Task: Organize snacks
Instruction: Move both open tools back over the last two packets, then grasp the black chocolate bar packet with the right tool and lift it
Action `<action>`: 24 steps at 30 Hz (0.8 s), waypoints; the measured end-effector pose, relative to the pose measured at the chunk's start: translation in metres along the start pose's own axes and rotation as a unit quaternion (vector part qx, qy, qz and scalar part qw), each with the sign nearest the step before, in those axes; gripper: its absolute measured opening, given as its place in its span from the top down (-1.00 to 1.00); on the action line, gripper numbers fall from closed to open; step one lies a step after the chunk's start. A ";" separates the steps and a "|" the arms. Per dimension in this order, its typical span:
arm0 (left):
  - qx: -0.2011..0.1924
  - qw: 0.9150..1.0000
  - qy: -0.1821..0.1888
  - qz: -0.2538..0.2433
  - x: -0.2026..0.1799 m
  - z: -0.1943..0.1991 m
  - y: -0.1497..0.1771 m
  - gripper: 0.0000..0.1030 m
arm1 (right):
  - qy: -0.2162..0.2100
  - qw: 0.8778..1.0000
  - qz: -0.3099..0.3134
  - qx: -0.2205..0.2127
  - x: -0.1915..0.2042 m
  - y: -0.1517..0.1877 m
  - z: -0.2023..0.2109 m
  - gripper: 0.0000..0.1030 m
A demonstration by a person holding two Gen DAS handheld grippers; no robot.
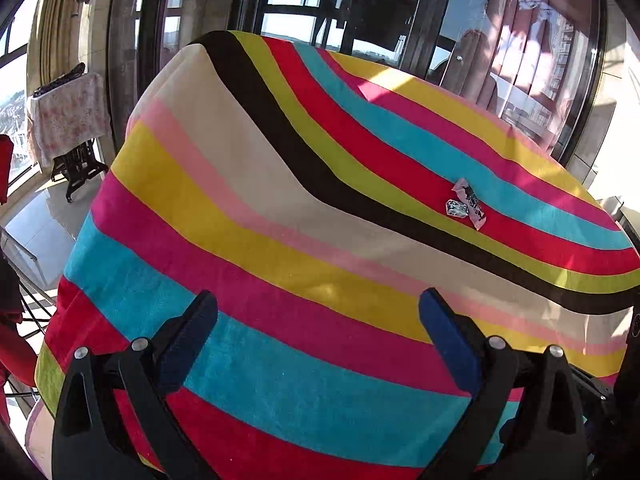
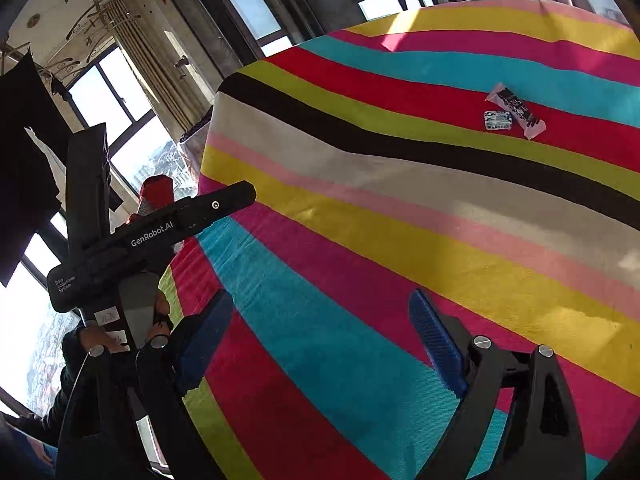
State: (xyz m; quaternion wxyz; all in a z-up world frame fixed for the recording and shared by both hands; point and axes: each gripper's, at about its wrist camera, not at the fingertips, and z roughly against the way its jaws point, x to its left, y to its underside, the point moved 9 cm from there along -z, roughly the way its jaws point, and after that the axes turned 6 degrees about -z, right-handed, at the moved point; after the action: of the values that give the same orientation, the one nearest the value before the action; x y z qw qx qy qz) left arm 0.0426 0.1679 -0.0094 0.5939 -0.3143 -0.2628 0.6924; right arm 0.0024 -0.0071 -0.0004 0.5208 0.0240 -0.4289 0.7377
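Looking at two small wrapped snacks on the red stripe, far side of the counter: a pink bar wrapper (image 2: pixel 516 110) touching a little silver packet (image 2: pixel 498 120). We judge both light, crinkly, slippery; pinch the bar across its middle. Left tool (image 1: pixel 318 320) and right tool (image 2: pixel 320 328) gape released, empty, well short of them. Soft striped cloth (image 1: pixel 280 220) covers the counter; sunlit windows (image 2: pixel 120 96) behind.

Print on the pink snack bar (image 2: pixel 516 111) and small silver packet (image 2: pixel 498 120) is too small to read.
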 end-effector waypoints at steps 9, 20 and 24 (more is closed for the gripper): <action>0.026 0.998 0.058 -0.019 -0.103 -0.099 -0.029 -0.95 | 0.078 0.988 -0.126 -0.049 -0.123 -0.037 0.033 -0.69; 0.065 0.993 0.094 0.001 -0.108 -0.131 -0.032 -0.95 | 0.183 0.979 -0.072 -0.047 -0.197 -0.108 0.012 -0.69; 0.056 0.992 0.115 0.020 -0.106 -0.129 -0.032 -0.95 | 0.200 0.976 -0.064 -0.058 -0.211 -0.136 -0.003 -0.69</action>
State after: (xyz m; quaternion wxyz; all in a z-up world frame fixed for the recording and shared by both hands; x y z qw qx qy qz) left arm 0.1707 0.0673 -0.0584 0.6229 -0.3627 -0.1472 0.6773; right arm 0.2070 -0.1504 -0.0213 0.6427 -0.1267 -0.3553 0.6669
